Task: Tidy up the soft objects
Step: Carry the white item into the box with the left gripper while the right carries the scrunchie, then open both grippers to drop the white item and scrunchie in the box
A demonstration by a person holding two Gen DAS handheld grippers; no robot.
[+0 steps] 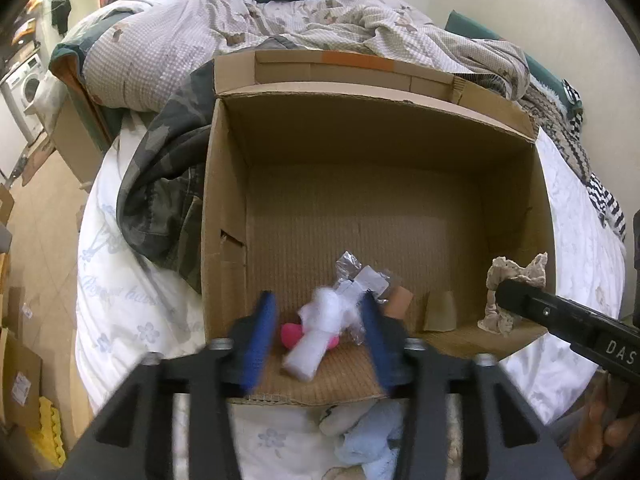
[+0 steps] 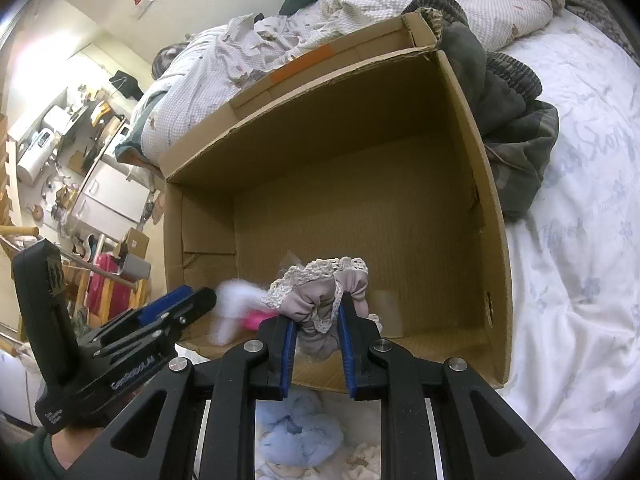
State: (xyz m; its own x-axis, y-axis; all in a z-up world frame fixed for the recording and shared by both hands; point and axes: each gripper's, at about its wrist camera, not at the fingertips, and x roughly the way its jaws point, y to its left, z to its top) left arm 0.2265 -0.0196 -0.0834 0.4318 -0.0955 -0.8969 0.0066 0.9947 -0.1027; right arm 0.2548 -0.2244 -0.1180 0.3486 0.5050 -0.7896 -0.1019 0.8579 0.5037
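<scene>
An open cardboard box (image 1: pixel 224 184) lies on the bed; it also shows in the right wrist view (image 2: pixel 492 216). My left gripper (image 1: pixel 318 320) is open at the box's near edge. Between its jaws a white fluffy toy with pink parts (image 1: pixel 316 332) is blurred over the box floor; it also shows in the right wrist view (image 2: pixel 236 304). My right gripper (image 2: pixel 318 322) is shut on a beige lace-trimmed scrunchie (image 2: pixel 320 288), held over the box's near side. In the left wrist view the scrunchie (image 1: pixel 508 280) hangs at the right gripper's tip.
A camouflage garment (image 1: pixel 160 184) lies against the box's left side. A light blue plush (image 2: pixel 300 436) and other soft items (image 1: pixel 360 436) lie on the white bedsheet (image 2: pixel 580 280) below the grippers. A rumpled checked quilt (image 1: pixel 200 32) sits behind the box.
</scene>
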